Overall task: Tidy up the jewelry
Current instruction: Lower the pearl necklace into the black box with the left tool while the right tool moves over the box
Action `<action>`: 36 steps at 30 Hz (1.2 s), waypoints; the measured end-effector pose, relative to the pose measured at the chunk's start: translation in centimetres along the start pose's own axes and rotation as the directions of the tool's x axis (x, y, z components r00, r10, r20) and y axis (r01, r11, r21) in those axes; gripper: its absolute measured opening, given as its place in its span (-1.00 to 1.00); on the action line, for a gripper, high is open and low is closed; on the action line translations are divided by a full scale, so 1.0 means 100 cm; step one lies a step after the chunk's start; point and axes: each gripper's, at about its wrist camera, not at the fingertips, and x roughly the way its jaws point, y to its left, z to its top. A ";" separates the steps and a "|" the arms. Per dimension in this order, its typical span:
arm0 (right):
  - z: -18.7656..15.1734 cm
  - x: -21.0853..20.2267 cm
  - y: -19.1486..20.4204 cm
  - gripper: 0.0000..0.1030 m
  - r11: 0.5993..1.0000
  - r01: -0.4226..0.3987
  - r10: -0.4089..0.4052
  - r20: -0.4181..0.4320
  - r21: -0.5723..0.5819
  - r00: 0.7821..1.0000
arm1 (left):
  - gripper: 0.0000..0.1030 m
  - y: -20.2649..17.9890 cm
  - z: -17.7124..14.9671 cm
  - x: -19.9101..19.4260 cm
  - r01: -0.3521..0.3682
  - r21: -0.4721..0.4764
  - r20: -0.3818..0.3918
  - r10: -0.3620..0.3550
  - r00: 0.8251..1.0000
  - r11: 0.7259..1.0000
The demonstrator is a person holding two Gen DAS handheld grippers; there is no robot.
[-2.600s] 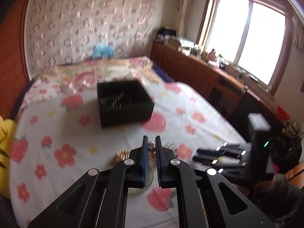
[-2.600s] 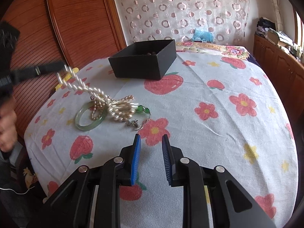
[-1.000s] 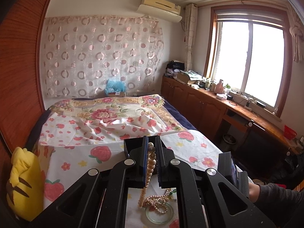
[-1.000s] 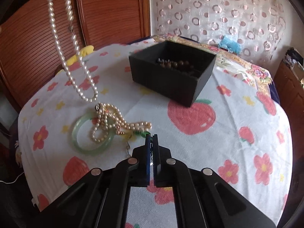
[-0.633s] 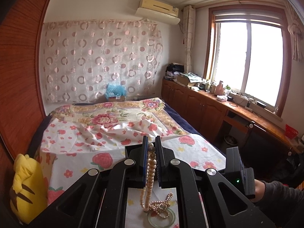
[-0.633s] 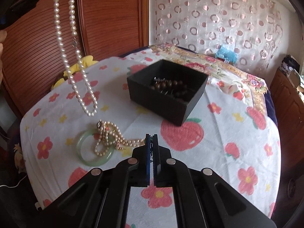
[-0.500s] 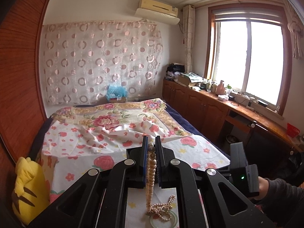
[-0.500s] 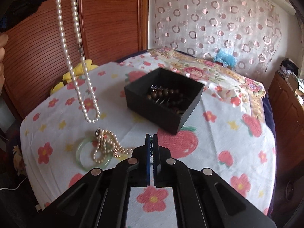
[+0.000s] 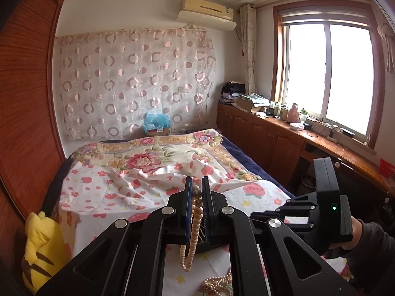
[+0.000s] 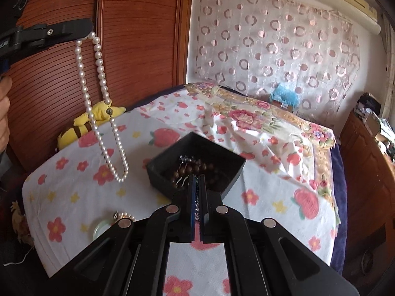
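My left gripper (image 9: pixel 196 187) is shut on a white pearl necklace (image 9: pixel 192 231) and holds it high, so the strand (image 10: pixel 101 113) hangs free to the left of the black box (image 10: pixel 197 162). The box holds dark brown beads (image 10: pixel 195 169). My right gripper (image 10: pixel 197 185) is shut on a thin chain with small stones, just in front of the box's near wall. A green bangle (image 10: pixel 100 229) and a pinkish pearl string (image 9: pixel 217 283) lie on the flowered cloth.
A yellow plush toy (image 9: pixel 42 246) sits at the bed's left edge by the wooden wardrobe (image 10: pixel 61 74). Wooden cabinets (image 9: pixel 271 143) run along the right under the window. The flowered cloth (image 10: pixel 271 197) covers the bed around the box.
My left gripper has lifted the pearl necklace off the pile and raised it clear. My right gripper shut on the thin chain and has moved up towards the black box.
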 end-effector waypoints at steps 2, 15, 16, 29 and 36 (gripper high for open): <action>0.007 0.005 -0.003 -0.95 1.000 -0.004 0.004 0.004 0.006 1.000 | -0.87 0.000 0.004 0.000 -0.001 0.004 0.003 0.001 1.000 1.000; 0.018 0.060 -0.028 -0.95 0.996 -0.036 0.040 -0.049 0.080 0.998 | -0.87 0.000 0.033 0.011 -0.025 0.029 0.016 0.024 1.000 0.999; 0.017 0.064 -0.029 -0.95 0.996 -0.037 0.042 -0.055 0.084 0.998 | -0.87 -0.001 0.034 0.013 -0.026 0.032 0.015 0.025 1.000 0.999; 0.001 0.094 -0.031 -0.93 0.990 -0.046 0.059 -0.092 0.136 0.994 | -0.87 0.000 0.046 0.037 -0.043 0.049 -0.007 0.043 0.999 0.998; -0.012 0.083 -0.037 -0.93 0.987 -0.043 0.056 -0.079 0.156 0.995 | -0.87 -0.005 0.055 0.060 -0.035 0.066 -0.015 0.037 0.999 0.997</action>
